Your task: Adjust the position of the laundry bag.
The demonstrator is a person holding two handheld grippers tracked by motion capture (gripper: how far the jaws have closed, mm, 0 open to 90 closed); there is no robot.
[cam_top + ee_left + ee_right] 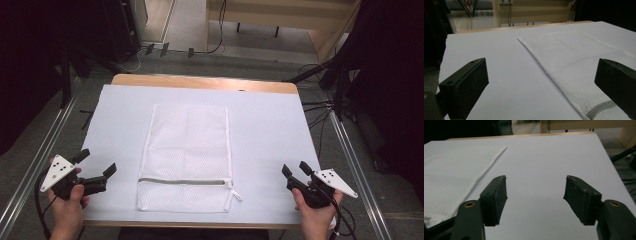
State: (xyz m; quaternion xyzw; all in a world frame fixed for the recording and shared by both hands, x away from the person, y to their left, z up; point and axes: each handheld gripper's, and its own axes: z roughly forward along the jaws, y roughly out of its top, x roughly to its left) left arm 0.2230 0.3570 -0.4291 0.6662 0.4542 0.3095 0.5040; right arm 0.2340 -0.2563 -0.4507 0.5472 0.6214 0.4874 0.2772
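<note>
- Mesh bag (186, 155), white, lies flat in the middle of the sheet, with its long axis running from the person's edge toward the far edge of the table.
- Its grey zip (184, 181) crosses the short way near the person's end; the pull (234, 191) sits at the zip's right end, just by the bag's right edge.
- Far end of the bag is plain mesh and points away from the person, slightly narrower-looking in the high view.
- Sheet (270, 130), pale and smooth, covers nearly the whole table (200, 80); a strip of wood shows at the far edge.
- Left gripper (97, 162) is held near the bag's left edge, close to the zip end but apart from it; its jaws stand wide with nothing between them. In the left gripper view the bag (574, 57) runs diagonally away ahead.
- Right gripper (294, 169) hovers over bare sheet, well right of the bag; jaws partly spread, holding nothing.
- Hands (70, 207) grip both tools at the near edge.
</note>
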